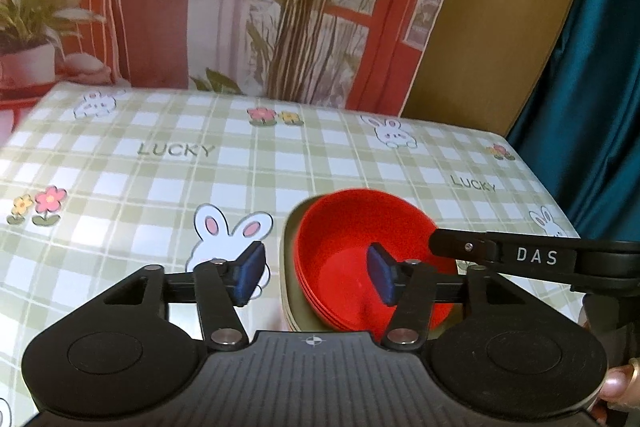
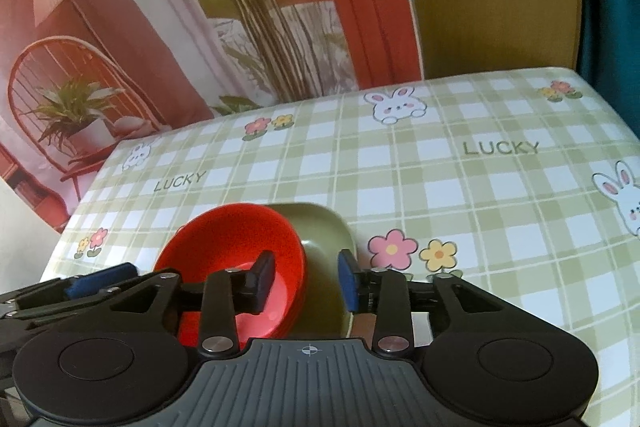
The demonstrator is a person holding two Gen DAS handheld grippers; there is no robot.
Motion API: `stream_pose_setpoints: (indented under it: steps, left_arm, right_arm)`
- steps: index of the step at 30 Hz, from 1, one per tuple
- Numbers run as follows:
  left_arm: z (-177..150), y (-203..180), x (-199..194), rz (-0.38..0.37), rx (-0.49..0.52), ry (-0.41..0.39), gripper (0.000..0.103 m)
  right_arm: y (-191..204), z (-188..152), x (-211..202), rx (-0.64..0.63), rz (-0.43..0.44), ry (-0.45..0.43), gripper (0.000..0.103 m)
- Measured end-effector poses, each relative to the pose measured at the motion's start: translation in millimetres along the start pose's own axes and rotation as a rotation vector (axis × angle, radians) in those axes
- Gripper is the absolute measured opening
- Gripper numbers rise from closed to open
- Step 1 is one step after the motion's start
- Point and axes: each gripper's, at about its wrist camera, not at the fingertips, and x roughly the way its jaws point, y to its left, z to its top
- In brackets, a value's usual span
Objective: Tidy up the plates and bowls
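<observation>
Glossy checked oilcloth with bunnies covers the worktop point(image 1: 168, 179). Smooth red bowls point(image 1: 352, 251), nested, sit in a squarish olive plate point(image 2: 328, 227). Left claw point(image 1: 316, 275) and right claw point(image 2: 306, 277) straddle the rims, jaws parted, gripping nothing.

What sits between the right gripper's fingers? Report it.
The rim of the stacked red bowls and the green plate beneath them; the right wrist view shows it.

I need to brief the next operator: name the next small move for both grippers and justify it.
Probably lift both grippers straight up and clear. The red bowls already sit nested on the green plates, and the left gripper and right gripper both stand open, gripping nothing.
</observation>
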Motion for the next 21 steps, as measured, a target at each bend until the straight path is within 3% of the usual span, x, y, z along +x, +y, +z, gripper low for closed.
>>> stream_pose_setpoints:
  steps: [3, 4, 5, 11, 17, 21]
  left_arm:
    - [2.6, 0.1, -5.7, 0.005, 0.006, -0.018, 0.076]
    - [3.2, 0.1, -7.8, 0.004, 0.01, -0.025, 0.078]
    - [4.4, 0.5, -9.2, 0.006, 0.015, -0.035, 0.081]
    - [18.3, -2.4, -23.4, 0.114, 0.078, -0.085, 0.085]
    - [36.3, 1.9, -50.2, 0.083, 0.056, -0.152, 0.085]
    - [49.7, -3.1, -70.1, 0.103, 0.075, -0.19, 0.085]
  right_arm:
    - [-1.7, 0.9, -4.7, 0.001, -0.006, -0.013, 0.046]
    - [-2.5, 1.5, -6.2, -0.001, -0.01, -0.017, 0.052]
    - [-2.7, 2.0, -7.9, -0.005, -0.014, -0.021, 0.065]
    - [1.7, 12.2, -28.0, -0.043, -0.029, -0.084, 0.098]
    - [13.4, 29.9, -55.5, -0.094, -0.049, -0.159, 0.102]
    - [22.9, 44.8, -80.0, -0.114, -0.037, -0.223, 0.102]
